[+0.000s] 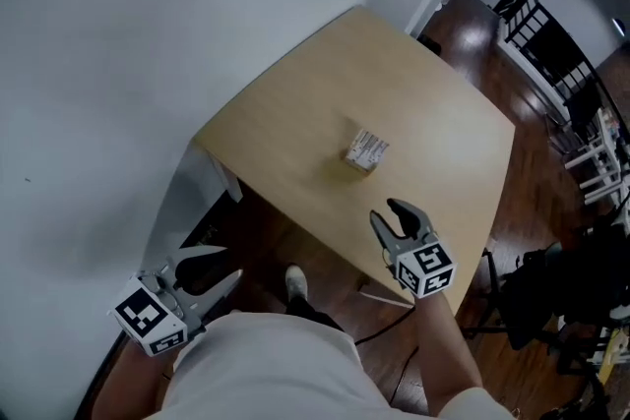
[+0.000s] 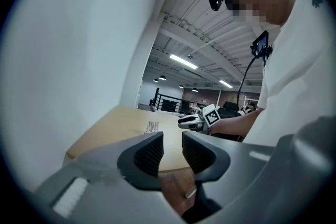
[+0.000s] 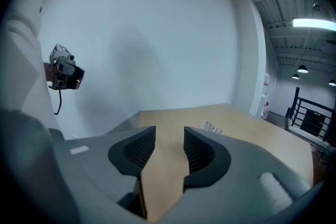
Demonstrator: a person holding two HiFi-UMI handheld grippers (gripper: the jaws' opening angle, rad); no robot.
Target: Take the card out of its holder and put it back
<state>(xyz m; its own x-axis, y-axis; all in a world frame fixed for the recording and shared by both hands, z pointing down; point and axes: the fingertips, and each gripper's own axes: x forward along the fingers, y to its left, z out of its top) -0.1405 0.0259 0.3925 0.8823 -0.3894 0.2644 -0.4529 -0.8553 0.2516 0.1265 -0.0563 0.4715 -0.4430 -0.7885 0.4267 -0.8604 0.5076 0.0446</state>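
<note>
A small holder with a white printed card (image 1: 366,151) stands near the middle of the tan table (image 1: 295,143). My right gripper (image 1: 386,211) hovers over the table's near edge, a short way in front of the holder, open with nothing between its fingers. In the right gripper view the jaws (image 3: 169,147) frame bare tabletop, with the card (image 3: 211,126) beyond them to the right. My left gripper (image 1: 221,267) is off the table at the lower left, low beside the wall, open and empty. The left gripper view (image 2: 172,150) shows the card (image 2: 152,126) and the right gripper (image 2: 192,122) far ahead.
A white wall (image 1: 118,64) runs along the table's left side. The person's shoe (image 1: 295,282) rests on dark wood floor below the table's near edge. Black chairs (image 1: 536,25) and other furniture stand at the far right.
</note>
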